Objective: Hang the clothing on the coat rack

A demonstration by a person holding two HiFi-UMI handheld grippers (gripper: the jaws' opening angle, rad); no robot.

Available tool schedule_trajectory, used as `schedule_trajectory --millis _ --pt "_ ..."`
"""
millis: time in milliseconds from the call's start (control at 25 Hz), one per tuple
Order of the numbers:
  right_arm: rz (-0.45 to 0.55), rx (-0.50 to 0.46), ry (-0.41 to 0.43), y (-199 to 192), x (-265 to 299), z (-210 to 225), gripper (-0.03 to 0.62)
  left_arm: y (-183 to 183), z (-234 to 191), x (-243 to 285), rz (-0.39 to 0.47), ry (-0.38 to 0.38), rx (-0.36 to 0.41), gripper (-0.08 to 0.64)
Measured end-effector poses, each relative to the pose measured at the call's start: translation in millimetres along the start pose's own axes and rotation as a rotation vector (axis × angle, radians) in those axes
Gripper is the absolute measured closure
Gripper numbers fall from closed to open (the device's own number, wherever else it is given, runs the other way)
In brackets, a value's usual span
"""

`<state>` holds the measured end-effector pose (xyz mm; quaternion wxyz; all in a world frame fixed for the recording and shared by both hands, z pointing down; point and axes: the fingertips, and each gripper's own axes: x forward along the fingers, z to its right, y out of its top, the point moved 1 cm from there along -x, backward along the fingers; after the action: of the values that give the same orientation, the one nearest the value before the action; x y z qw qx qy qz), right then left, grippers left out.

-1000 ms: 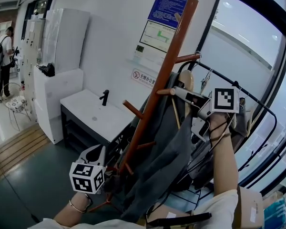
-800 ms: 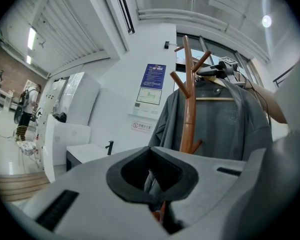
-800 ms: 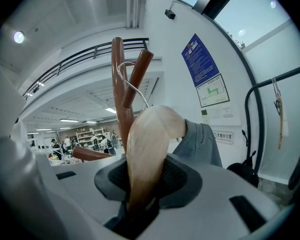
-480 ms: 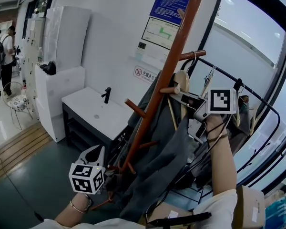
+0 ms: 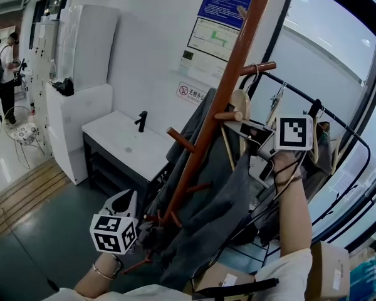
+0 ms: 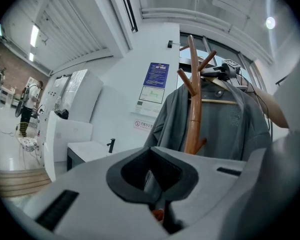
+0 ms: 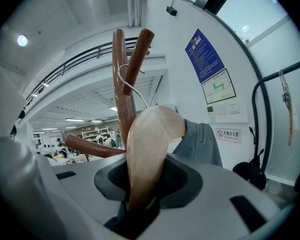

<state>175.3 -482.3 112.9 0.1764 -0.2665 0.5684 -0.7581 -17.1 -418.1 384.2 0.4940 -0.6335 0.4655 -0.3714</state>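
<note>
A brown wooden coat rack (image 5: pixel 220 99) stands in the middle of the head view, with pegs slanting upward. A grey garment (image 5: pixel 213 212) hangs on a pale wooden hanger (image 5: pixel 240 104) against the pole. My right gripper (image 5: pixel 250 132) is shut on the hanger (image 7: pixel 150 144), held high beside the pole. The hanger's wire hook (image 7: pixel 124 81) curls around an upper peg (image 7: pixel 140 49). My left gripper (image 5: pixel 122 213) sits low by the rack's foot, apart from the cloth. In the left gripper view, the left gripper (image 6: pixel 152 186) looks shut and empty, with the hanging garment (image 6: pixel 225 129) ahead.
A black clothes rail (image 5: pixel 338 130) with hangers runs behind the rack at right. A white counter (image 5: pixel 122 149) with a black faucet (image 5: pixel 141 121) stands at left against the wall. A cardboard box (image 5: pixel 329 271) lies at lower right. A person (image 5: pixel 5 74) stands far left.
The head view has shifted a little, so the rack sits slightly higher and to the right. The right gripper keeps its hold on the hanger by the peg. The left gripper has not moved.
</note>
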Motion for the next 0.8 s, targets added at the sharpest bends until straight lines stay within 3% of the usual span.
schedule_trajectory --millis 280,400,600,800 --pt "-0.016 -0.174 0.119 6 6 -21 0.447 -3 -1 0 -0.014 -0.01 -0.003 0.552" --pt "-0.024 -0.229 0.1 5 5 -30 0.387 -3 -2 0 -0.017 -0.014 -0.002 0.552" --pt "-0.041 -0.286 0.098 6 -1 -43 0.38 -2 3 1 -0.016 -0.032 0.0 0.552" --pt "-0.026 -0.277 0.093 4 -11 -43 0.379 -4 10 -1 -0.024 -0.052 0.0 0.552"
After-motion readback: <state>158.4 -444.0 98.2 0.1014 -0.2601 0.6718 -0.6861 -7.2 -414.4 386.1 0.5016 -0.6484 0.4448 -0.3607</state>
